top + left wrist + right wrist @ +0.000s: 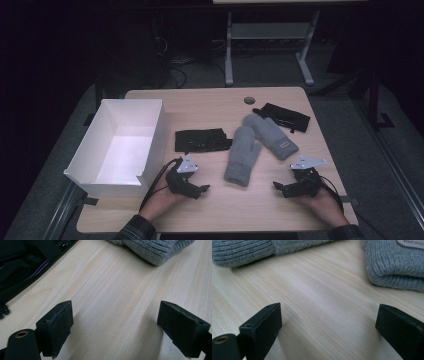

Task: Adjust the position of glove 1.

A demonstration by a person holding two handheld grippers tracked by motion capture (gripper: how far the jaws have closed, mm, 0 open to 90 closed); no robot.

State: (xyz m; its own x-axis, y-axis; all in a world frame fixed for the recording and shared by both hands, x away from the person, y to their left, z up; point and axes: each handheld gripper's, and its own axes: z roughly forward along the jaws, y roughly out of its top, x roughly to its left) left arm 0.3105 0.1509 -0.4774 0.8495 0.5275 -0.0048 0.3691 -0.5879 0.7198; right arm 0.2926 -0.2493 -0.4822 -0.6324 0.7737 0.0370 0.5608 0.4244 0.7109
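1. Resting low on the pale wooden table, the left claw sits at about 7 o'clock and the right claw at about 5 o'clock; both stand wide apart and hold nothing, with bare wood between the jaws in each gripper view.
2. The things nearest them are two grey knitted woollen mittens: the nearer mitten lies at the table's centre, cuff pointing toward 6 o'clock, and the farther mitten with a small label on its cuff lies at about 2 o'clock from it, the two touching or overlapping at their tips.
3. In the right gripper view the nearer cuff is at 11 o'clock and the labelled cuff at 1 o'clock, both clear of the jaws.
4. A flat black glove lies left of the mittens, another black glove beyond them, and an open white rectangular box stands at 9 o'clock.
5. The step in hand looks like a first reach for a mitten, probably bound for the box.
6. To do it well, keep the claw wide, come in low over the ribbed cuff, and pinch the full thickness of the knit, not just the fuzzy surface.
7. Lift the nearer mitten straight up first so it does not drag its neighbour along.
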